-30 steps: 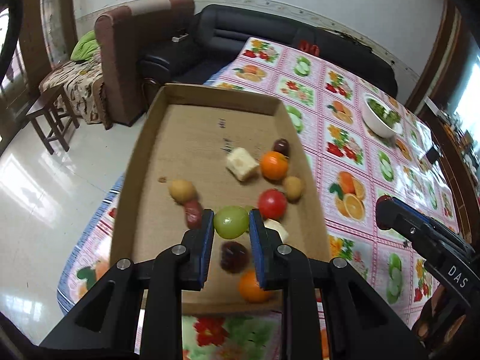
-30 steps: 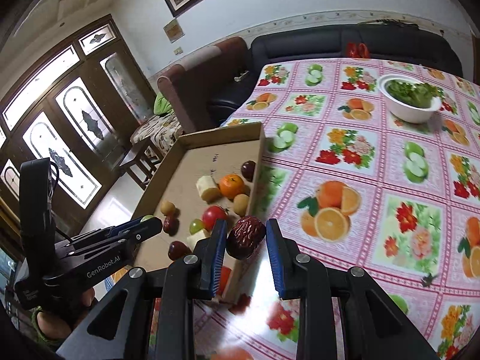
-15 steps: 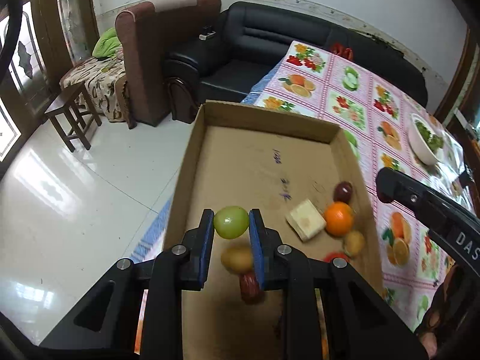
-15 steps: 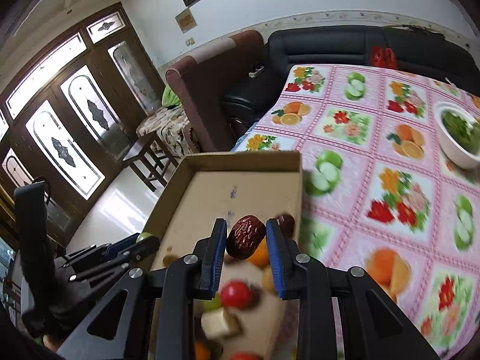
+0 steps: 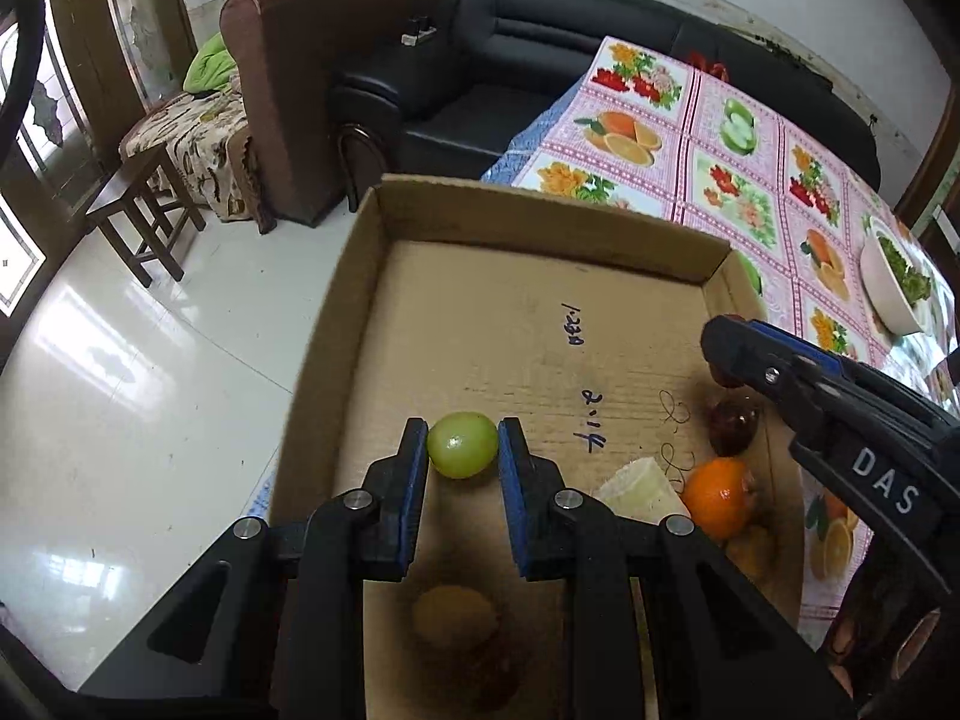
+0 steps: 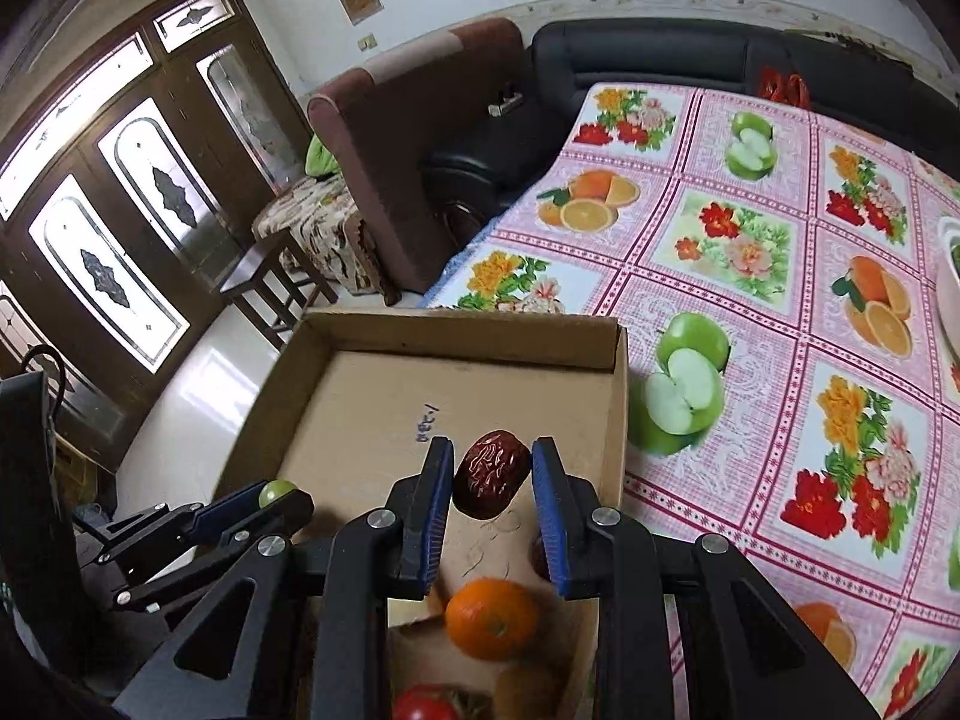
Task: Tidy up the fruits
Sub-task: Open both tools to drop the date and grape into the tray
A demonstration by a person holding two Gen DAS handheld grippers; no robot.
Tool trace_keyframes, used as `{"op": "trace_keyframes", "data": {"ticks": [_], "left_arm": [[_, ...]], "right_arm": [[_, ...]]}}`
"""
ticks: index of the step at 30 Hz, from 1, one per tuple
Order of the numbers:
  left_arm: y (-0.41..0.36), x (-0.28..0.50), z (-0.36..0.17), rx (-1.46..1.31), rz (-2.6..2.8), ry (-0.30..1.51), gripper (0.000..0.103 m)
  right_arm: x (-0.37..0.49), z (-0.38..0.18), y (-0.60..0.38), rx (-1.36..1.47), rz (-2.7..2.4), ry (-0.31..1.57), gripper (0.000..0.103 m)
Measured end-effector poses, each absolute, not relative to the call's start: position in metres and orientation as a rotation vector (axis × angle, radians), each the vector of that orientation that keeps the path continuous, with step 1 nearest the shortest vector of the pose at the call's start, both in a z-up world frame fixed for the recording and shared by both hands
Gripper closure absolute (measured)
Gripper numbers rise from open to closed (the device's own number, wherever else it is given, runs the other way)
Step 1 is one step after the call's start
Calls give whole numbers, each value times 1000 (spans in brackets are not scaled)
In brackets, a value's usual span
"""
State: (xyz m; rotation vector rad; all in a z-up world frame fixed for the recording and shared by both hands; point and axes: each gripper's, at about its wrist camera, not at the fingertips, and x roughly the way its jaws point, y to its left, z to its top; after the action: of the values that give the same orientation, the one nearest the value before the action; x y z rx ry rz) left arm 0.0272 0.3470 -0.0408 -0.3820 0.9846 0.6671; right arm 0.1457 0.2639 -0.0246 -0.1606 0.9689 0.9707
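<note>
The desk (image 6: pixel 780 276) carries a fruit-print cloth, and at its near corner sits the cardboard tray (image 5: pixel 540 222), a shallow open box that serves as the landmark here. Its far half is bare board with pen marks; the fruits crowd the near right part. Beyond the tray, well apart on the cloth, stands a white bowl (image 5: pixel 888 294) of greens.

Inside the tray, near the right wall, lie an orange (image 5: pixel 717 495), a pale cut fruit chunk (image 5: pixel 642 489) just beside it, and a dark red fruit (image 5: pixel 732 426) a little farther in. A red tomato (image 6: pixel 423 705) shows at the tray's near end.

The left claw (image 5: pixel 462 450) hangs over the tray's bare middle, closed on a green grape (image 5: pixel 462 443). The right claw (image 6: pixel 492 477) hangs over the tray near its right wall, clamped on a wrinkled red date (image 6: pixel 492 474).

Both fruits look light. The grape is likely smooth, slippery and easy to burst, so a gentle pinch across its widest part suits it, as now. The date seems drier, firmer and grippier thanks to its creased skin; held across its short middle it should sit securely. Each probably rolls once let go, so a low release onto the board seems wise.
</note>
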Motion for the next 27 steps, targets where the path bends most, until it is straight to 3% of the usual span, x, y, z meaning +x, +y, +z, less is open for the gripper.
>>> {"op": "trace_keyframes", "data": {"ticks": [17,21,27], "left_arm": [[350,33,-49,-385,683,1033,81],[347,29,-45,-388,689,1031,74],[339,11,-35,-412,695,990,72]], "right_arm": [[150,-51,286,-290,941,1027,74],[150,-49,285,-284,947,1022,74],[147,-42,277,-278,971,1006,64]]}}
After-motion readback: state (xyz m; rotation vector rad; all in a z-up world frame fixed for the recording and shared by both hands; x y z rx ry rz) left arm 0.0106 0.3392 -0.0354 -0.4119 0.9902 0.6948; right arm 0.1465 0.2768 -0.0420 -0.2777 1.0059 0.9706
